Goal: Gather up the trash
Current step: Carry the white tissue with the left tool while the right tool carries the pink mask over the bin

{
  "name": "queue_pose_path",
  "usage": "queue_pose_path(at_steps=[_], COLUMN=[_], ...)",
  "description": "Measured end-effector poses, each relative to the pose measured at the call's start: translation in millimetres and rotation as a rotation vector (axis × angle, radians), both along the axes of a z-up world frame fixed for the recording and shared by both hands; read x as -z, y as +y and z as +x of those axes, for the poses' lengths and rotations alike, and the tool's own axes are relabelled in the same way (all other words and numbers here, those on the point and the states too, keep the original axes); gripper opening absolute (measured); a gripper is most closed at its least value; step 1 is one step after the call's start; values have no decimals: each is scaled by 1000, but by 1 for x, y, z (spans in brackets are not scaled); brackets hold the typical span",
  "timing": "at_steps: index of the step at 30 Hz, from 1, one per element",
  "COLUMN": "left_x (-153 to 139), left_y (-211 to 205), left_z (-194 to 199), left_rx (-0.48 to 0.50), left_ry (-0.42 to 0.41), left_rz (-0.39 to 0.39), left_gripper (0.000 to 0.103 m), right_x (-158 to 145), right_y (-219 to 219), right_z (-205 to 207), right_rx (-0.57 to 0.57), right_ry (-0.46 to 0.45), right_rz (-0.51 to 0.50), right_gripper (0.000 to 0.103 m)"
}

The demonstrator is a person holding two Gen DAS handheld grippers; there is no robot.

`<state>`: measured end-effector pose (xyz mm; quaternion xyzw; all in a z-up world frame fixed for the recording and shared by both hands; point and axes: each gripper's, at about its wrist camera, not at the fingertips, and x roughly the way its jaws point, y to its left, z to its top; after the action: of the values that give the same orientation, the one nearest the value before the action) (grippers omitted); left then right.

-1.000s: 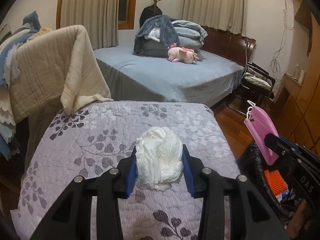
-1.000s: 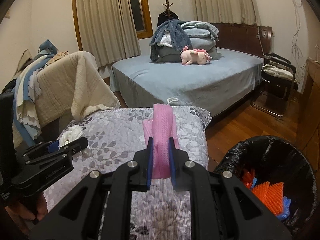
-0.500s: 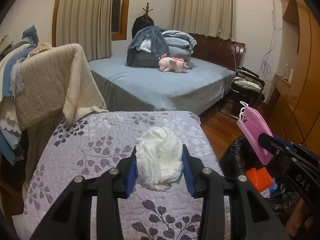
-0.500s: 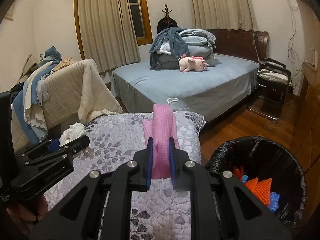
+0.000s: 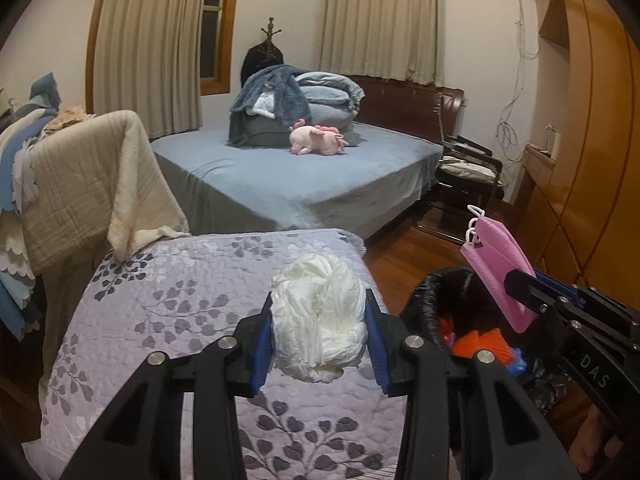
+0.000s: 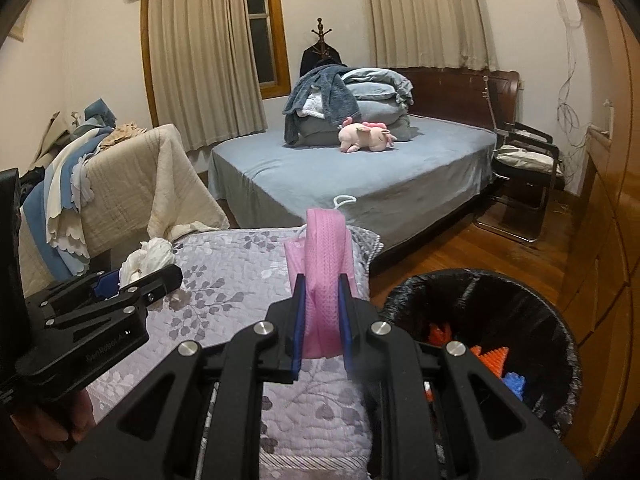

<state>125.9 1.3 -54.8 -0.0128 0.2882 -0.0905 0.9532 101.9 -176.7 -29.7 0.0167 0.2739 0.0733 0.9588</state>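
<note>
Two pieces of trash are already lifted off the quilt but not yet dropped — the release over the bin is judged to be what is left. Orange and blue scraps are already seen inside the bin.

The left hand-held gripper is clamped on a crumpled white wad, which is pinched between the blue pads and sticks out at 12 o'clock from the jaws, above the quilt. From it, the bin lies at about 3 o'clock, just beside.

The right hand-held gripper is clamped on a folded pink mask, which is held upright between the pads, its white ear loop at the top. In the right view the bin is seen at 4 o'clock; in the left view the mask is seen hanging over the bin's rim — closer to release than the wad.
</note>
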Motion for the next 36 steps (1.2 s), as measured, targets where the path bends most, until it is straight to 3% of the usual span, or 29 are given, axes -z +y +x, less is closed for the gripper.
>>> queue_pose_path(at_steps=[19,36], left_x=[-5,19], left_y=[-80,-158], left_z=[-3,20], left_rx=[146,311], left_ry=[-18,-4], left_rz=[2,7], left_gripper=[41,41], right_x=[5,25], right_y=[-70,-141], right_z=[-26,-25], right_rx=[153,322], right_ry=[0,29], right_rz=[-16,-34], right_gripper=[14,15])
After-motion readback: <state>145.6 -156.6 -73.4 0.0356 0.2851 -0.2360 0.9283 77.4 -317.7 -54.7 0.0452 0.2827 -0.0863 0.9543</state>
